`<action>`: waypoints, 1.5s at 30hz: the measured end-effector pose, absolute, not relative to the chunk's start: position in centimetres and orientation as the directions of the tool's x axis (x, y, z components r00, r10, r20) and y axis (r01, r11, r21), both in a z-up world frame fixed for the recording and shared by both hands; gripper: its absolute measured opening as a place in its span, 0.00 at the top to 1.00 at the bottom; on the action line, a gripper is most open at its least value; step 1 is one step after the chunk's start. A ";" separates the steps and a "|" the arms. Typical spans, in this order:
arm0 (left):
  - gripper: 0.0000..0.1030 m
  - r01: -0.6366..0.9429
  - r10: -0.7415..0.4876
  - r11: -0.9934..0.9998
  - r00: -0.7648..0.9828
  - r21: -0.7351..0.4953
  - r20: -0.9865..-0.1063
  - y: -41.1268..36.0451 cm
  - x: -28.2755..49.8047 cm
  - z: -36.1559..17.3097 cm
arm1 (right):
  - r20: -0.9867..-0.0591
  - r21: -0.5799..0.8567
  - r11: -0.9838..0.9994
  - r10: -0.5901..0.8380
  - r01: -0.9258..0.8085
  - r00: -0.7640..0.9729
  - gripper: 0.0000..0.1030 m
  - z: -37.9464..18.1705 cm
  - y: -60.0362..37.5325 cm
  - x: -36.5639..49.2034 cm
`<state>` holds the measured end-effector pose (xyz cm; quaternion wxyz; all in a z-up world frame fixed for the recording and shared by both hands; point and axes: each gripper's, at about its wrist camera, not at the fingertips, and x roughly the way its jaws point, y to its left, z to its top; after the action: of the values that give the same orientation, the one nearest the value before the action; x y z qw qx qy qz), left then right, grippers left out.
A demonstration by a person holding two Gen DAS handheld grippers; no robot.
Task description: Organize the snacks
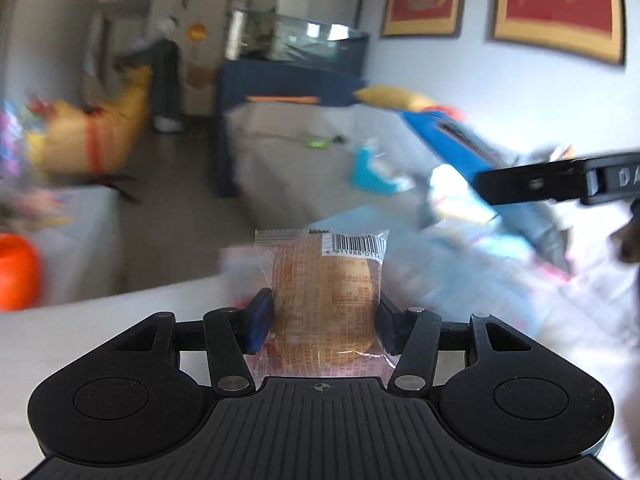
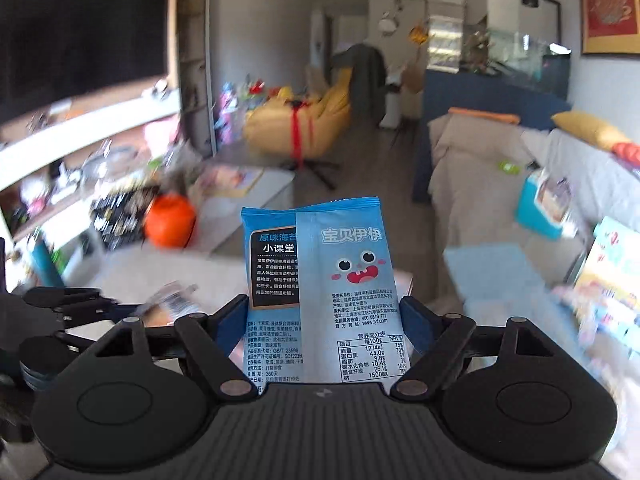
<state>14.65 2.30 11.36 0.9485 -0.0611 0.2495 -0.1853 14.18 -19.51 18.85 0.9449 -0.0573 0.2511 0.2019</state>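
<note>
My left gripper (image 1: 324, 316) is shut on a clear-wrapped round cracker packet (image 1: 324, 292), held upright above a white table (image 1: 100, 320). My right gripper (image 2: 324, 320) is shut on a blue seaweed snack packet (image 2: 340, 280) with a cartoon face, also held upright in the air. The right gripper's black finger (image 1: 540, 182) pokes into the left wrist view at the right. The left gripper (image 2: 72, 312) with its packet shows at the left edge of the right wrist view. Both backgrounds are motion-blurred.
A blue box (image 1: 452, 140) and other blurred snack packs (image 1: 460, 196) lie to the right on a sofa. An orange round object (image 2: 170, 220) sits on the low table. A grey sofa (image 2: 472, 168), a yellow chair (image 2: 296, 120) and cluttered shelves (image 2: 60, 176) surround the area.
</note>
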 end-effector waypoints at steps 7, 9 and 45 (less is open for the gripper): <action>0.46 0.243 -0.366 0.925 0.776 -0.292 -0.514 2.9 20.6 6.3 | -0.596 0.100 0.924 0.352 -0.368 0.721 0.14 16.1 -16.5 24.0; 0.45 0.232 -0.364 0.921 0.803 -0.314 -0.473 4.2 18.9 6.6 | -0.658 0.142 0.924 0.355 -0.354 0.664 0.14 13.6 -15.8 25.9; 0.42 0.034 -0.041 0.999 0.801 -0.024 -0.598 2.0 3.4 -1.2 | -0.632 0.006 0.991 0.107 -0.132 0.768 0.00 -3.0 -15.4 5.1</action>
<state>3.42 1.98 -1.19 0.9488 -0.0061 0.3151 -0.0198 5.12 -15.37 -3.03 0.9399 -0.0193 0.3349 0.0636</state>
